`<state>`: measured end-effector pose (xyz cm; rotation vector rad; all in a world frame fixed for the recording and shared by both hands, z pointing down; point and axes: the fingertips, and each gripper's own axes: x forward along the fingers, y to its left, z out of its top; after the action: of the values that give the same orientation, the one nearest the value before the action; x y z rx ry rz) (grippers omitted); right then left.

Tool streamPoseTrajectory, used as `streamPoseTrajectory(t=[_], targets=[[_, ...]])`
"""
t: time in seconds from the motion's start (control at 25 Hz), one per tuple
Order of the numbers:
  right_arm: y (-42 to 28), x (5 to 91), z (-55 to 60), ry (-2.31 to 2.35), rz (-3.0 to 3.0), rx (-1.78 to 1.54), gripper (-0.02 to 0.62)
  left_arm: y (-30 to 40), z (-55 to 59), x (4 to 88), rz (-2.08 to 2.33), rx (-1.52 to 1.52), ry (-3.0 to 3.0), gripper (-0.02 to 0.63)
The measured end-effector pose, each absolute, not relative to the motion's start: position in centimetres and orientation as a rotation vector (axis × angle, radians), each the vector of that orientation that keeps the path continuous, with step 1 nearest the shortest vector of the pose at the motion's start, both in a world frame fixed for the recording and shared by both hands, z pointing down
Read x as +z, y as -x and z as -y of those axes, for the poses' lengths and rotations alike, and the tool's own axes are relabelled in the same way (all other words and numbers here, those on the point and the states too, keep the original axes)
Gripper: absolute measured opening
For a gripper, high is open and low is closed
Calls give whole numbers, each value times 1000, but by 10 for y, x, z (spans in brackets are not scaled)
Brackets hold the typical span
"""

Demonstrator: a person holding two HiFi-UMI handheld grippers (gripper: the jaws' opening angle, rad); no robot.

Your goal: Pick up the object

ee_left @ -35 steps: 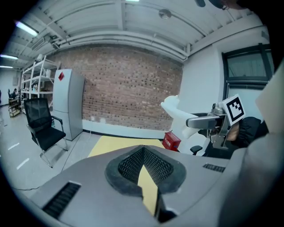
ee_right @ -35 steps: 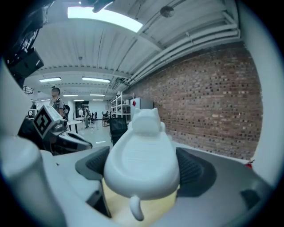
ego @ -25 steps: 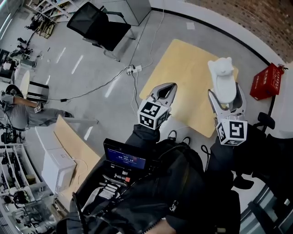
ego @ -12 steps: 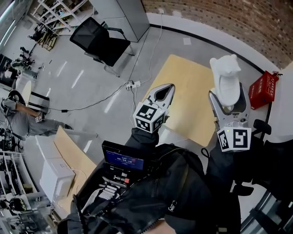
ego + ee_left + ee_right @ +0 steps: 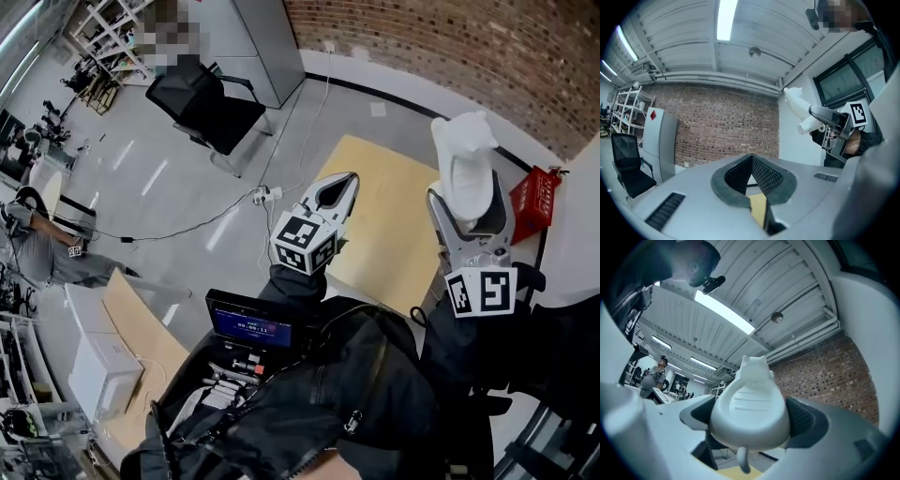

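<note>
**Head view.** Right tongs [image 5: 471, 208] are pinching the white object [image 5: 462, 155], an animal-like figure, possibly a cat. They are holding it aloft over the far right corner of the table [image 5: 380, 202]. Left tongs [image 5: 339, 186] are hanging near the table's left edge. A red basket [image 5: 532, 199] is sitting beyond the far right corner.

**Left gripper view.** Mesh pads are pressing together with nothing between them.

**Right gripper view.** Pads are flanking the object's broad body on both sides.

**Handling.** The lift is looking complete. The grip is wanting steady pressure, the object staying level and the left tongs staying clear.
</note>
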<state>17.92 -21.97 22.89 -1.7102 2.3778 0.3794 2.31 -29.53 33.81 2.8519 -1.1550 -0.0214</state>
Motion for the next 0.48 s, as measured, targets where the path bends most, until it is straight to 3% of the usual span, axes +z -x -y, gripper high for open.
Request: streamPoseTrajectory(t=[0.48], targets=[[-176, 216, 213, 1652, -2354, 407, 486, -33, 294, 325, 1146, -66, -2877, -3]])
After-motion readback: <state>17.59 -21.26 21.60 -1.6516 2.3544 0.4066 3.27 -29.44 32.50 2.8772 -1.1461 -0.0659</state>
